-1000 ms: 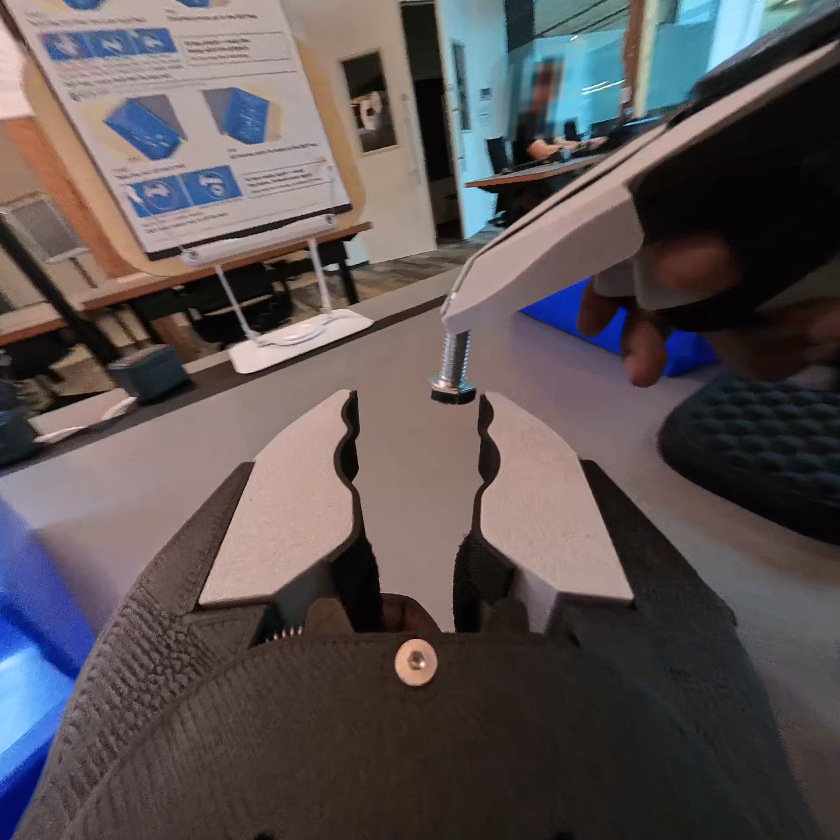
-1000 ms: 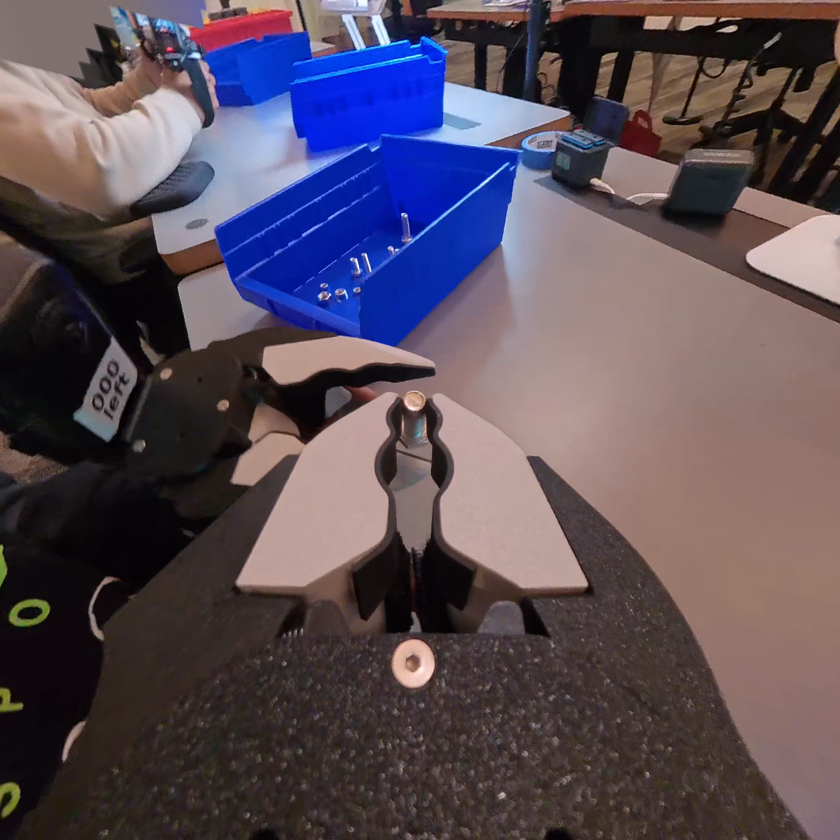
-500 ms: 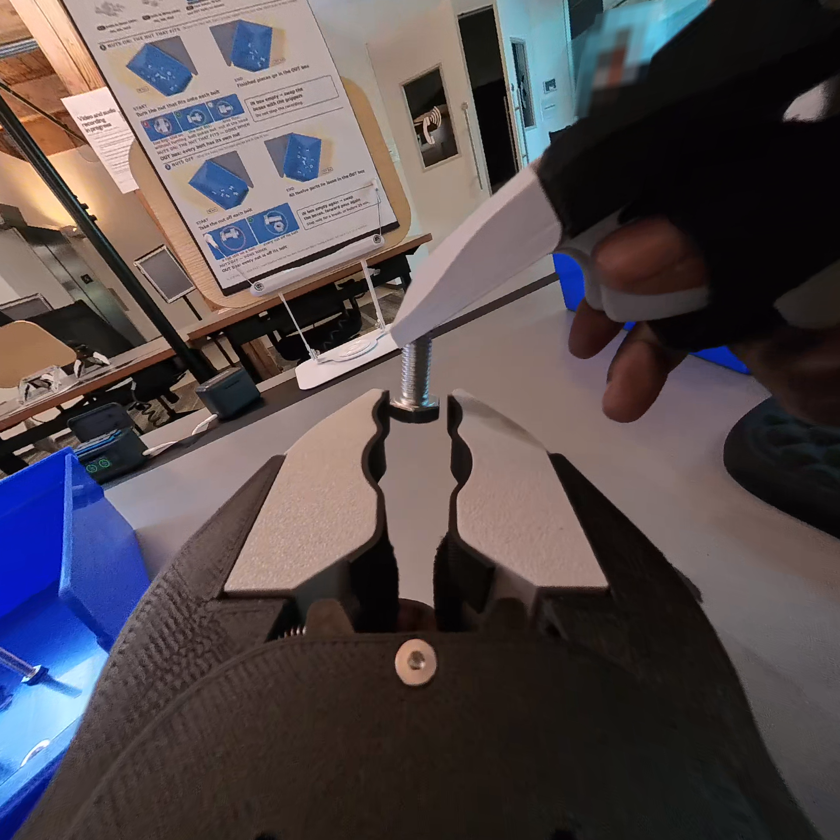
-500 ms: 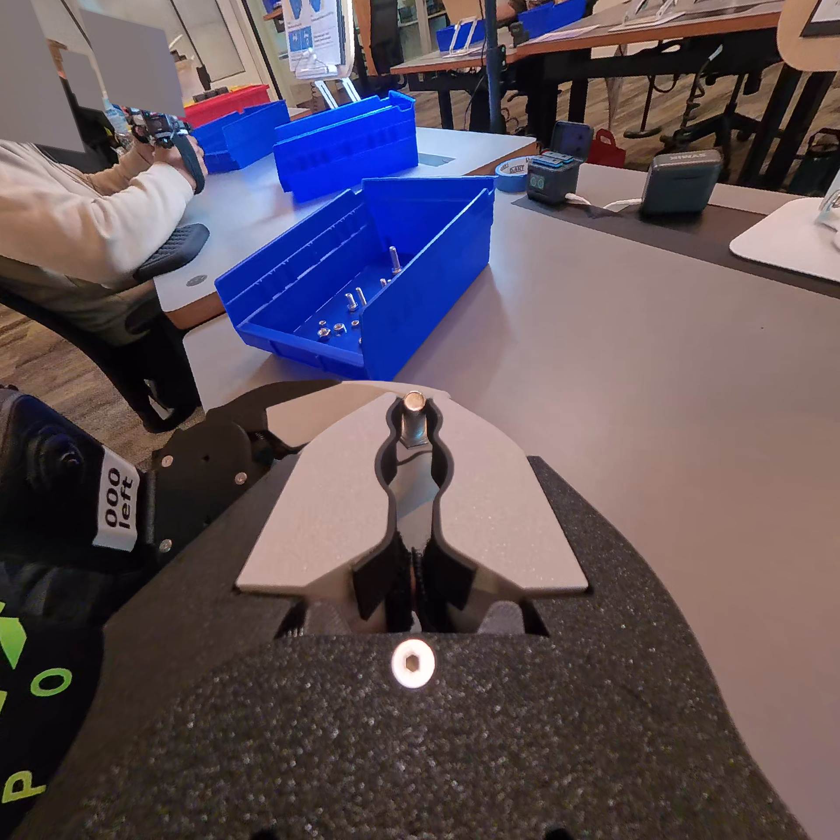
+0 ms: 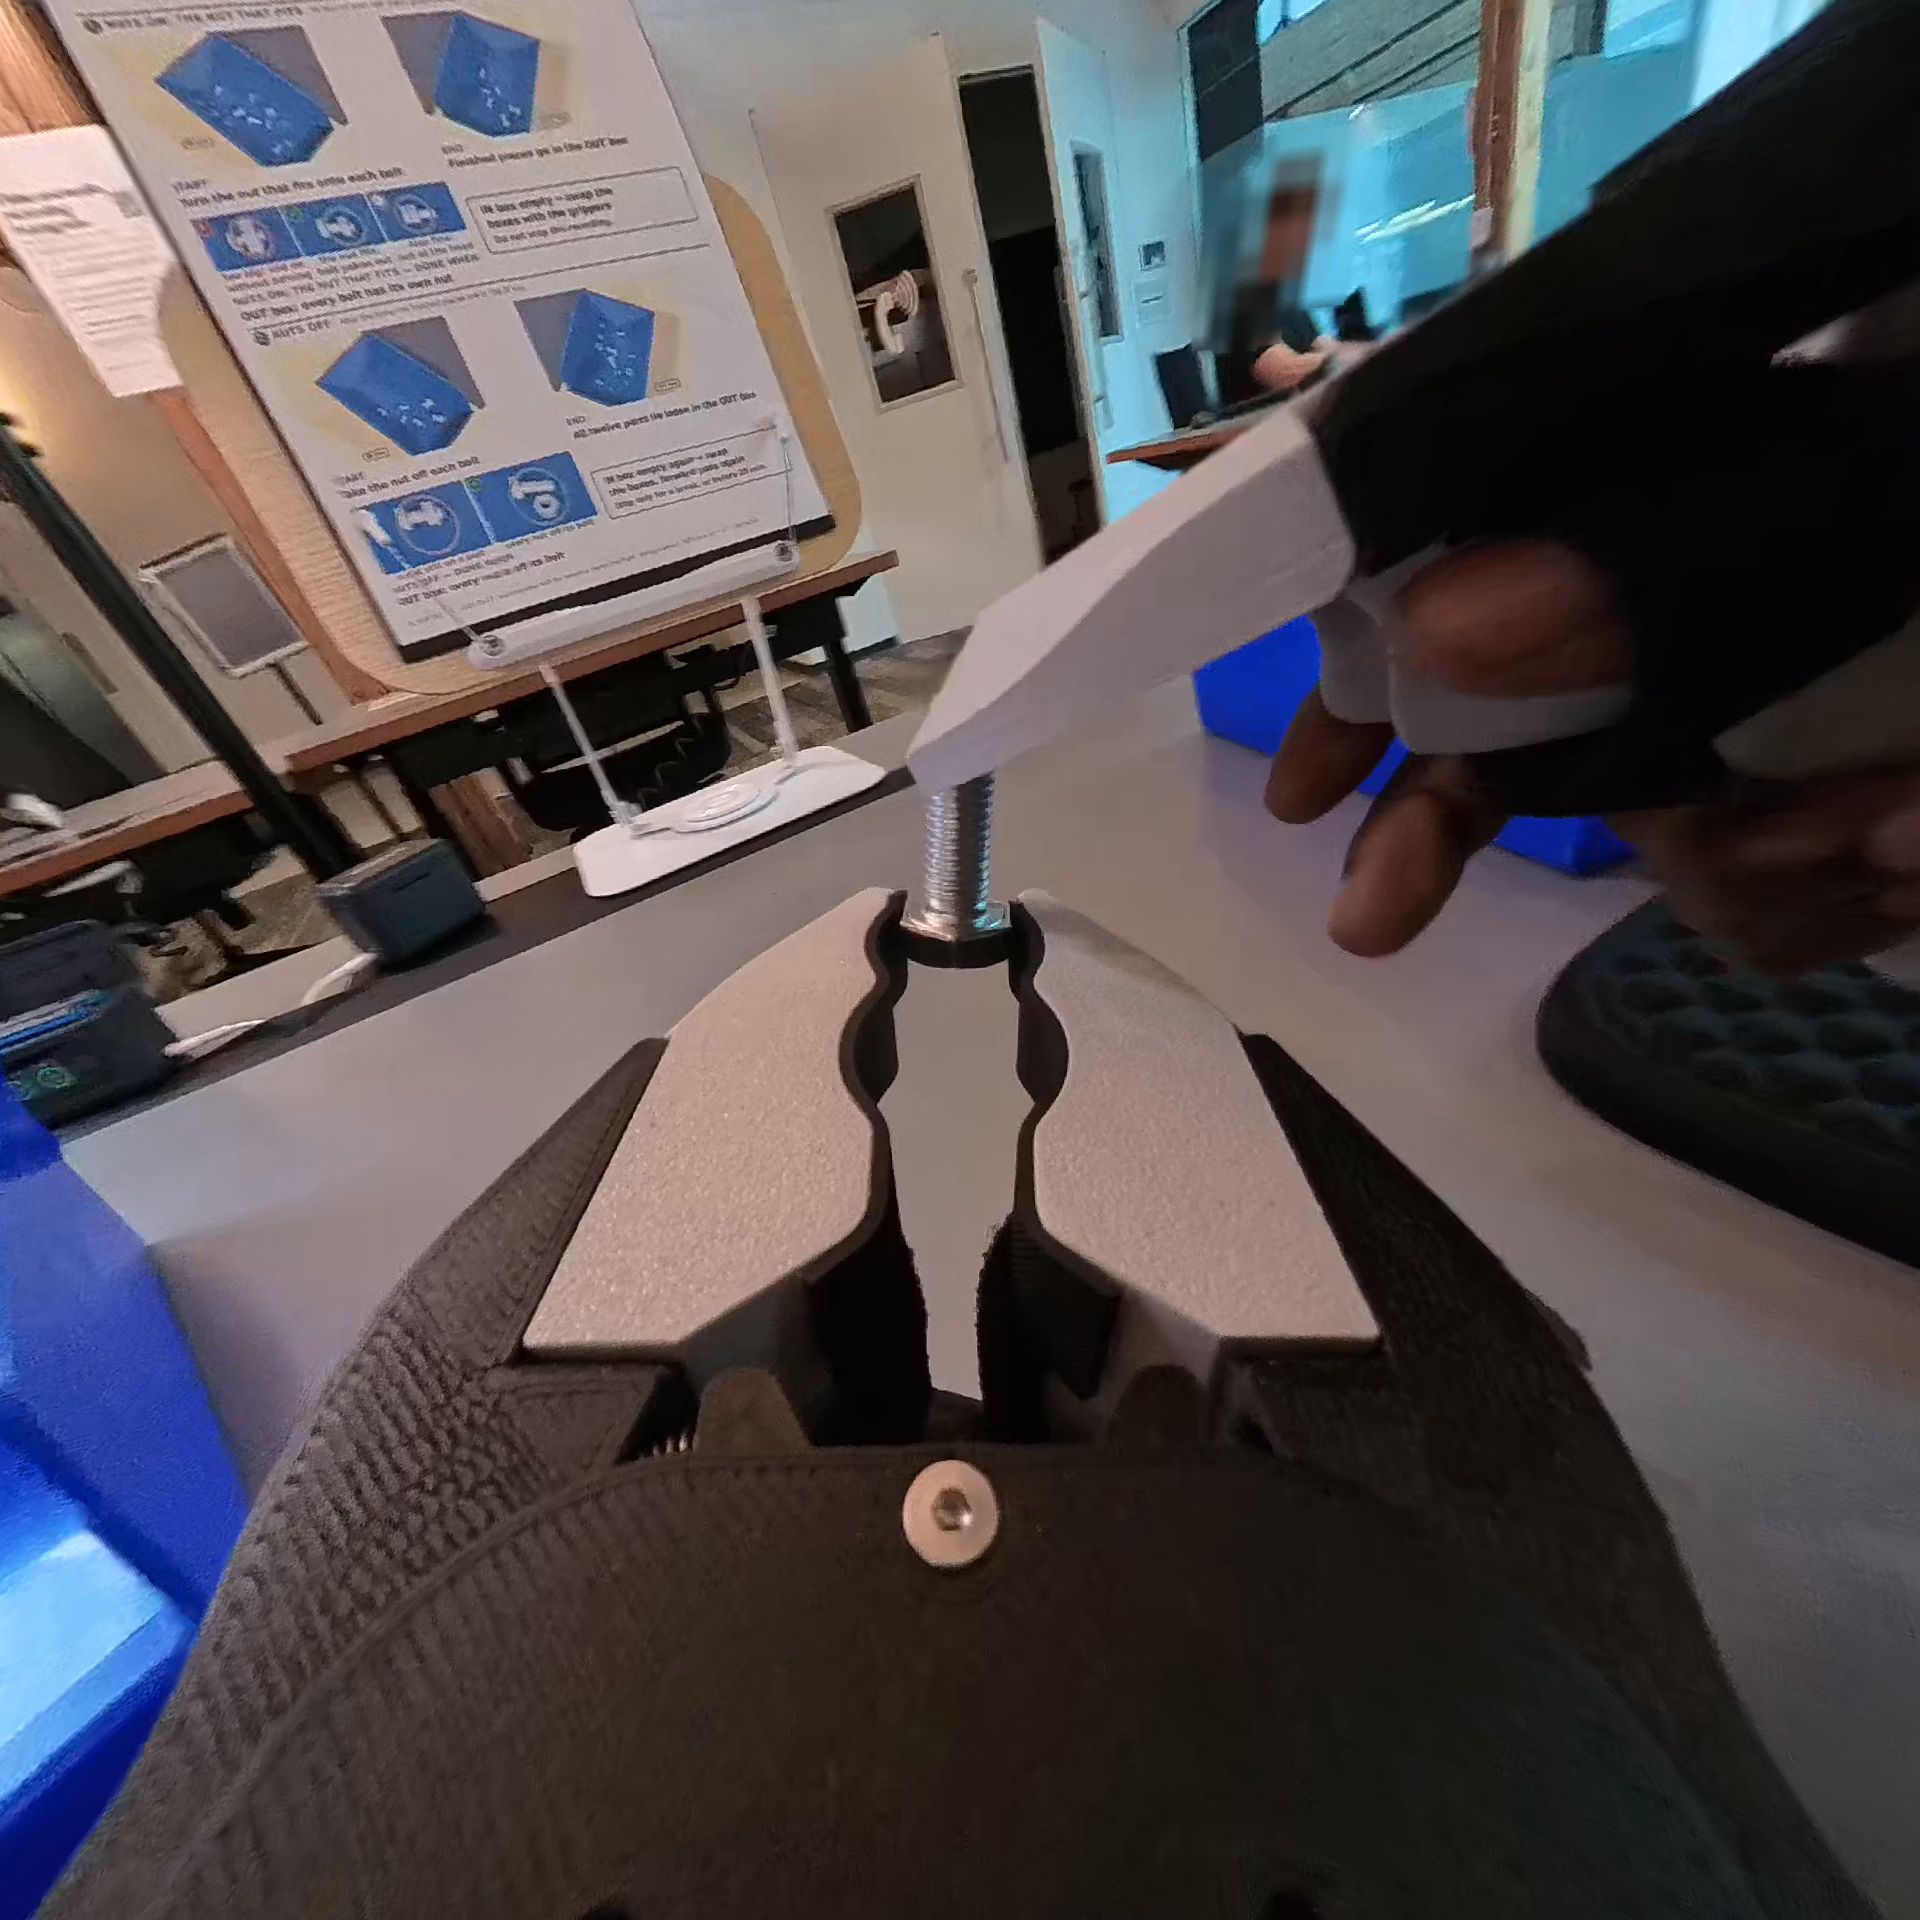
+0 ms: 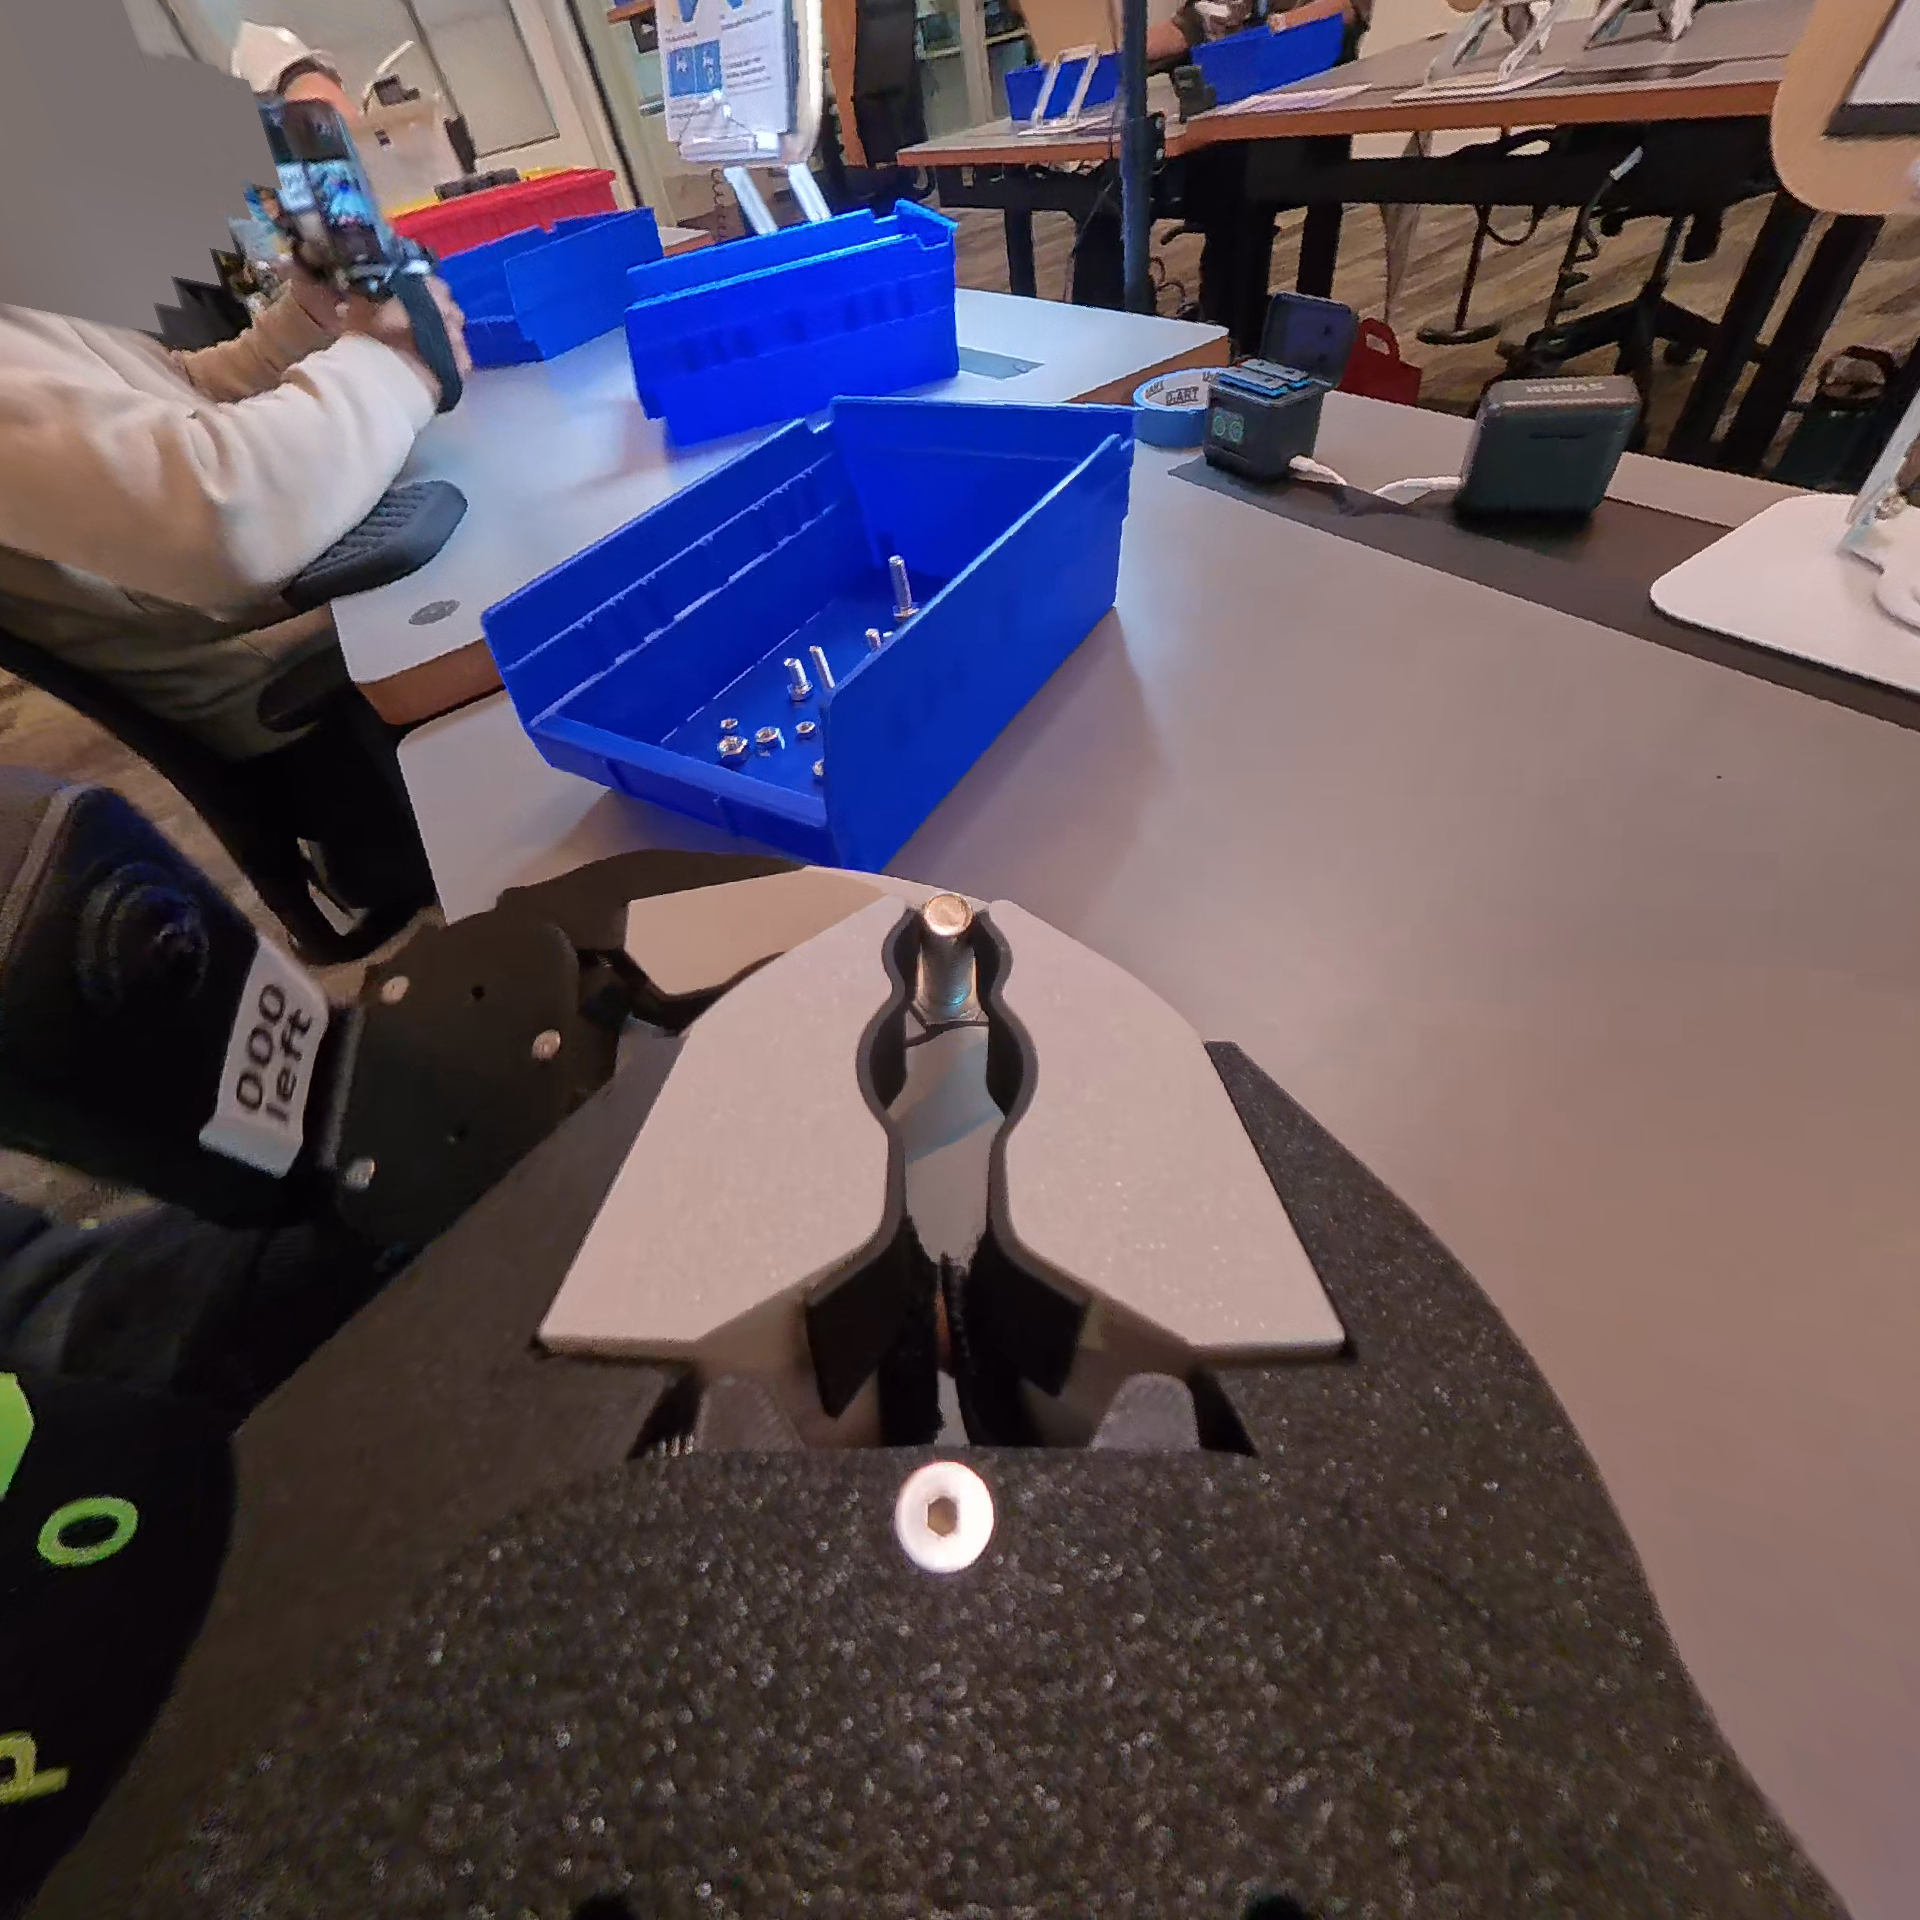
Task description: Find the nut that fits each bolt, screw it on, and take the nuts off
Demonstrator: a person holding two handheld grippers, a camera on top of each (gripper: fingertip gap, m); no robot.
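The steel bolt (image 5: 958, 852) is small, hard and slippery. The right hand-held gripper (image 6: 948, 951) pinches its threads; the left hand-held gripper (image 5: 954, 928) squeezes the flat-sided hex piece at its bottom, the best place to hold.

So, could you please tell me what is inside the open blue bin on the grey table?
The blue bin holds several loose silver bolts, one upright, and a few hex nuts near its front lip. Its near wall hides part of the floor, so more may lie there.
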